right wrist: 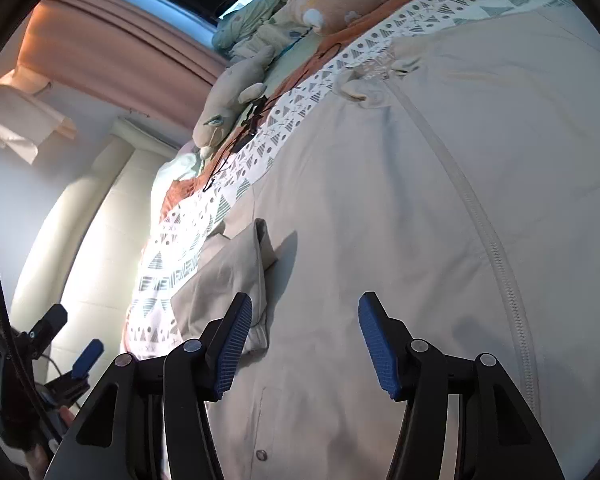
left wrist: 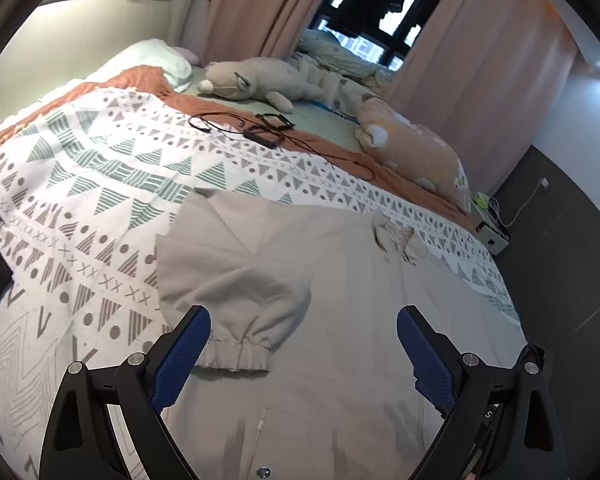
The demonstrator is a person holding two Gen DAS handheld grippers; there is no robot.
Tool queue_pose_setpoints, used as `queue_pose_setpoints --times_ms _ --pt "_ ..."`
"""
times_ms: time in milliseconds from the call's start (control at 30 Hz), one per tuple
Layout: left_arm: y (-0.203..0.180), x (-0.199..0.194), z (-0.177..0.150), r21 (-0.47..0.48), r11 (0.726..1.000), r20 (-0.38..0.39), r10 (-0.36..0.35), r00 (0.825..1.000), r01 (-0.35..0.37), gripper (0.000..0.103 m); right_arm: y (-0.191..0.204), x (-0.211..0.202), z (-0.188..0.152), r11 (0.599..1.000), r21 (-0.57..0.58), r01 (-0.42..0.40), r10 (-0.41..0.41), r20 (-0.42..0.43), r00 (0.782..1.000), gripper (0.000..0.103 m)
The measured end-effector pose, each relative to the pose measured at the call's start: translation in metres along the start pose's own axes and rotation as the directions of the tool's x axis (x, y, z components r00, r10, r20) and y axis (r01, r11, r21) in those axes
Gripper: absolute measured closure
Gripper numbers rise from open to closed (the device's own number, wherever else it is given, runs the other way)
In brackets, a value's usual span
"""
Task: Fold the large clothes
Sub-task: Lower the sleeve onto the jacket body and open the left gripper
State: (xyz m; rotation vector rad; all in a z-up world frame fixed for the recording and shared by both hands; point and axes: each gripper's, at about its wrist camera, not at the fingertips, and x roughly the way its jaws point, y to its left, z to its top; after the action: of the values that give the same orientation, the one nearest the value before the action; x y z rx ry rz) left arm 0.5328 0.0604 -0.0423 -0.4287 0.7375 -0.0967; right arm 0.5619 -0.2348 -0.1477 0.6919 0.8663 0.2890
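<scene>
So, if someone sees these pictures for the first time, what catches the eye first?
Most striking is the large beige jacket spread flat on the patterned bedspread, its left sleeve folded in over the body. Both the left gripper and the right gripper stand open above it. Farther back, plush toys lie near the window.

Beige jacket on a patterned bedspread

The plain beige cotton jacket [left wrist: 340, 280] covers a white quilt [left wrist: 100, 168] printed with grey-green triangles; rust-orange blanket [left wrist: 148, 76] and pink curtains [left wrist: 252, 4] upper frame.

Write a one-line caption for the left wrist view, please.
Open left gripper above a beige jacket on the patterned bedspread, one sleeve folded across the front.
</scene>
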Motion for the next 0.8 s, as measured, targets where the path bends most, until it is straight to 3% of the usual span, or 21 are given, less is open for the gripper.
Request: queue_pose_setpoints --times_ms 133,267,400,467,533,567,800 --pt "0.031 -0.013 -0.008 -0.147 0.987 0.055 0.067 0.996 -0.058 0.008 0.017 0.018 0.0 0.998 -0.052 -0.019 0.018 -0.023 1.0 0.046" --pt "0.059 -0.025 -0.027 -0.257 0.959 0.117 0.155 0.981 -0.12 0.008 0.04 0.037 -0.008 0.991 -0.13 -0.036 0.028 -0.06 0.998 0.046" --pt "0.086 -0.019 -0.038 -0.268 0.954 0.105 0.168 0.98 -0.135 0.008 0.069 0.058 -0.02 0.969 -0.246 -0.035 0.01 -0.103 0.995 0.046" --pt "0.098 -0.017 -0.041 -0.267 0.953 0.094 0.175 0.98 -0.144 0.008 0.085 0.069 -0.03 0.949 -0.315 -0.02 -0.019 -0.121 0.993 0.044" --pt "0.114 -0.019 -0.043 -0.294 0.949 0.085 0.146 0.986 -0.115 0.009 0.098 0.078 -0.042 0.927 -0.375 -0.008 -0.044 -0.129 0.991 0.029" --pt "0.122 -0.022 -0.043 -0.307 0.946 0.09 0.141 0.986 -0.107 0.01 0.108 0.084 -0.049 0.909 -0.417 0.0 -0.059 -0.13 0.99 0.027" --pt "0.17 -0.048 -0.046 -0.408 0.907 0.131 0.176 0.976 -0.109 0.01 0.154 0.115 -0.084 0.804 -0.594 0.038 -0.14 -0.127 0.982 0.026"
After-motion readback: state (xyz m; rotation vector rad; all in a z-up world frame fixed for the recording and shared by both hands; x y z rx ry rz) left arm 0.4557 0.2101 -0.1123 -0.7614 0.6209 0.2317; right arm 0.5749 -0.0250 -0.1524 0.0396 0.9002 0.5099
